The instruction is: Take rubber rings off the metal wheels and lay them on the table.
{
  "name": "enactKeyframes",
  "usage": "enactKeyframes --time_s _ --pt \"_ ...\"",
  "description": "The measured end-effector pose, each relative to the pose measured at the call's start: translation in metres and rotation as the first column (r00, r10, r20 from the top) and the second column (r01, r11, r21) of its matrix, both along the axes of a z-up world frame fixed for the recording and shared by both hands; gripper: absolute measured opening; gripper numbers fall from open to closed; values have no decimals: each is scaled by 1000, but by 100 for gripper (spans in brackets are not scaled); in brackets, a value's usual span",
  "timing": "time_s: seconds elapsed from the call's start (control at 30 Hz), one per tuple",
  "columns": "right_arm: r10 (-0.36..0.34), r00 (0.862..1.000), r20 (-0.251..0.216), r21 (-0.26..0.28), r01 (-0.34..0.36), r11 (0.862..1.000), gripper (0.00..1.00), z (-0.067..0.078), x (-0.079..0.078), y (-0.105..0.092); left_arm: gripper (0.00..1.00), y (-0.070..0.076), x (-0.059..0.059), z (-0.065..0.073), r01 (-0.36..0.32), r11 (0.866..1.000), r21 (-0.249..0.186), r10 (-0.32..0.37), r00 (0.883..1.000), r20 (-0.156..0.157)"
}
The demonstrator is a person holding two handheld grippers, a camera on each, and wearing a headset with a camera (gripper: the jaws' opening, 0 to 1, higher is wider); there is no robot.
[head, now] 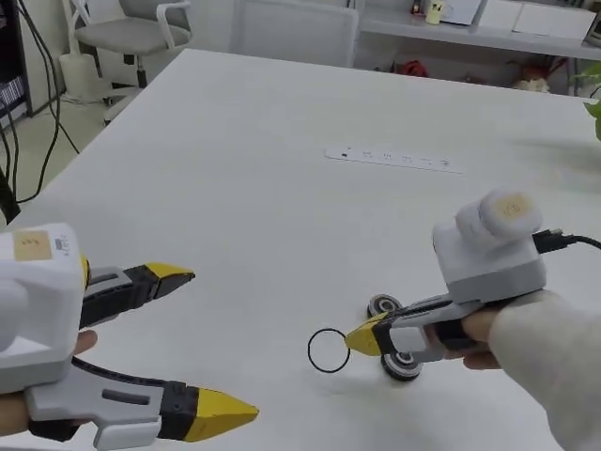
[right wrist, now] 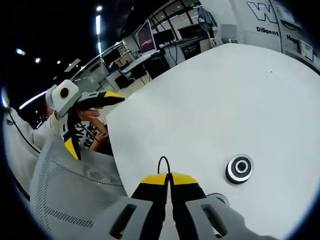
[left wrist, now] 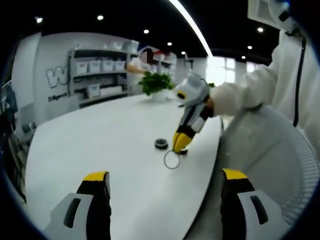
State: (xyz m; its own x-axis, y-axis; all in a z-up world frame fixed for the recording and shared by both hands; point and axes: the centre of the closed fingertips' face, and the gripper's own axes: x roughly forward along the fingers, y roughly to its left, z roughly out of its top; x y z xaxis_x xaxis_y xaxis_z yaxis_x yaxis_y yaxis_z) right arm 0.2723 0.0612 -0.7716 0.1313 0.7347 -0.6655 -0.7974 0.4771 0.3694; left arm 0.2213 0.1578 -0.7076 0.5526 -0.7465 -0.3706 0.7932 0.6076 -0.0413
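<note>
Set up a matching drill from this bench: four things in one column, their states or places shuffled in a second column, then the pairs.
Things:
1. left claw
2. right claw
3. rubber ring
4. power strip

States or places:
A. pinched at its edge
B. open, holding nothing
C. lying flat, far beyond both claws
D. shut on a thin black loop

Pairs: 1-B, 2-D, 3-A, 4-C
</note>
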Motion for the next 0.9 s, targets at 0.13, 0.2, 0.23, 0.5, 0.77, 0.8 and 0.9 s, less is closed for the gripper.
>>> enactKeyframes --time_s 0.13,0.2,0.23,0.5,0.77,0.8,0.9 --pt "-19 1000 -11 -2 19 1000 0 -6 5 -2 92 0 0 -1 -1 1000 0 1 1000 -3" --pt "-24 1000 -13 -6 24 1000 0 -8 6 -3 92 0 0 -1 0 1000 -3 0 1000 -4" --pt "-25 1000 -14 -10 25 1000 0 -10 7 -4 92 -1 0 -1 0 1000 -3 0 1000 -5" --pt "-36 999 -18 -21 35 999 0 -18 9 -7 92 -1 2 -3 -5 1000 -1 5 1000 -8" --pt "-39 999 -16 -42 38 998 6 -24 11 -10 92 -1 3 -2 -17 1000 -7 17 1000 -8" --pt "-39 999 -15 -44 38 998 7 -24 11 -10 92 -1 3 -2 -19 1000 -6 19 1000 -8" --pt "-39 999 -10 -47 38 998 8 -23 13 -13 92 0 3 -2 -26 1000 -3 26 1000 -8"
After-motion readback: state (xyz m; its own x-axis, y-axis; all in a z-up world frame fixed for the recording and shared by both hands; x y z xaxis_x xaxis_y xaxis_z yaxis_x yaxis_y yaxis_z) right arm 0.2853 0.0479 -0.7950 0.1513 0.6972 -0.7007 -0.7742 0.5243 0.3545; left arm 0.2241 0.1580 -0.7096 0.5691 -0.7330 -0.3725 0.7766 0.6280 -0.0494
